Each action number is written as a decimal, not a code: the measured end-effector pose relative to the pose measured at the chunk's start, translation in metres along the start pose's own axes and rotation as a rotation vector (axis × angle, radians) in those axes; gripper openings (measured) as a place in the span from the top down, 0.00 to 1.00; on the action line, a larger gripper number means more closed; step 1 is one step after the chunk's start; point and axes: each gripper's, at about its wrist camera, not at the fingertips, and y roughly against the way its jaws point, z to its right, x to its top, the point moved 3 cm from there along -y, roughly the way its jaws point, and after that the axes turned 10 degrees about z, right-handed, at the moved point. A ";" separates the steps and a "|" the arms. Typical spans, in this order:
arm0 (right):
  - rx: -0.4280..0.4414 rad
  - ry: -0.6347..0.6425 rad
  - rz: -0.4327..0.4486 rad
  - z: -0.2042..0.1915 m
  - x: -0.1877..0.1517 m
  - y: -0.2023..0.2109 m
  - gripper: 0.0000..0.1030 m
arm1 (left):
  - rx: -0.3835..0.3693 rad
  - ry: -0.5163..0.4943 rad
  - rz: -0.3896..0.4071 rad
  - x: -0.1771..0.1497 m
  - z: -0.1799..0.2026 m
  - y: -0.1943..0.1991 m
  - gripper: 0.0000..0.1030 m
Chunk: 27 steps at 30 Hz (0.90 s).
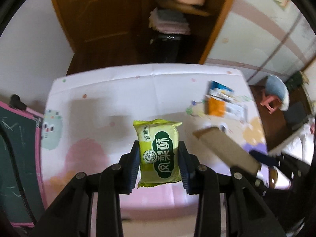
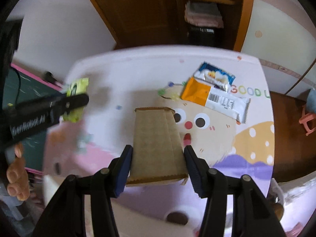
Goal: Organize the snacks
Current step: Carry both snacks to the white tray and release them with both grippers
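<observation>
Left gripper (image 1: 159, 156) is clamped on the yellow-green snack pack (image 1: 159, 154), pads pressed to both long sides, pack upright btwn the fingers and up off the table (image 1: 118, 83). Right gripper (image 2: 158, 158) pinches a brown kraft packet (image 2: 158, 144) the same way, its top edge poking out past the fingertips, also clear of the cartoon-print cloth. Over on the far right side of the table lie two more: an orange-and-white wrapper (image 2: 215, 98) w/ a barcode, and a blue-and-white packet (image 2: 215, 76) touching it, partly overlapping its orange end. Both well apart from either gripper.
</observation>
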 end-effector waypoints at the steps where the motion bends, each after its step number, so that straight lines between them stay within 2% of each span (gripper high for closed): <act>1: 0.014 -0.003 0.027 -0.003 -0.003 0.015 0.48 | -0.007 -0.019 0.014 -0.007 0.003 0.018 0.66; 5: 0.054 0.011 0.149 -0.017 -0.020 0.079 0.48 | -0.041 -0.101 0.092 -0.040 0.016 0.091 0.66; 9: 0.027 0.066 0.293 -0.041 -0.060 0.144 0.48 | -0.074 -0.157 0.163 -0.081 0.026 0.146 0.66; 13: -0.008 0.132 0.417 -0.066 -0.106 0.199 0.48 | -0.041 -0.220 0.246 -0.122 0.040 0.179 0.66; 15: -0.035 0.150 0.467 -0.071 -0.121 0.214 0.48 | -0.015 -0.236 0.267 -0.141 0.044 0.186 0.66; 18: -0.107 0.173 0.563 -0.081 -0.141 0.237 0.48 | -0.017 -0.230 0.272 -0.166 0.049 0.189 0.66; 20: -0.121 0.173 0.584 -0.088 -0.152 0.242 0.48 | -0.021 -0.212 0.262 -0.178 0.050 0.184 0.66; 23: -0.120 0.192 0.552 -0.095 -0.163 0.228 0.48 | 0.016 -0.208 0.251 -0.196 0.049 0.174 0.66; 25: -0.190 0.263 0.516 -0.105 -0.173 0.216 0.48 | 0.066 -0.211 0.217 -0.208 0.045 0.161 0.65; 27: -0.252 0.323 0.487 -0.111 -0.183 0.205 0.48 | 0.090 -0.193 0.176 -0.216 0.040 0.150 0.60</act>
